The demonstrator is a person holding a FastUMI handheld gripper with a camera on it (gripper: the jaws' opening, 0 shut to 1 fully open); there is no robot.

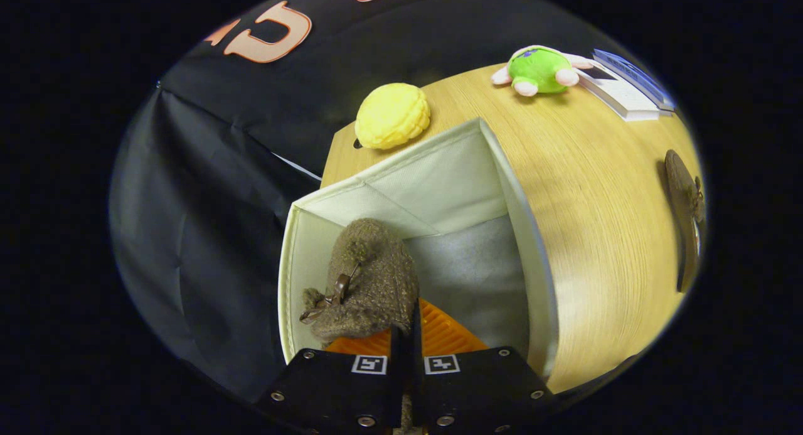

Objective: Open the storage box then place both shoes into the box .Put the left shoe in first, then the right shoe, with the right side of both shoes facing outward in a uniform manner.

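Closed almost fully, the jaws pinch a thin edge of the brown fuzzy shoe, so the gripper holds this shoe by its rim near the heel, and the two fingers stand nearly touching each other. This shoe hangs inside the open storage box, a fabric box of pale cloth, close to its left wall, with the toe pointing away from the fingers and an orange ribbed sole showing just ahead of them. A small brown strap with a bow lies on its side. From its position I judge it is the first shoe, the left one, and it is not yet released. The second shoe lies on the wooden table, well apart from the box on its right side, seen mostly from the edge. Beyond the box stand a yellow bun-shaped toy, a green plush toy and a stack of books. The shoe looks soft and light, with a woolly upper that gives under pressure, so a pinch on the collar can slip or let the shoe swing; the sole seems stiffer. For the second shoe I would take the heel rim again, where the material is thin enough for both fingers. The box walls are also soft and may bend if pushed.
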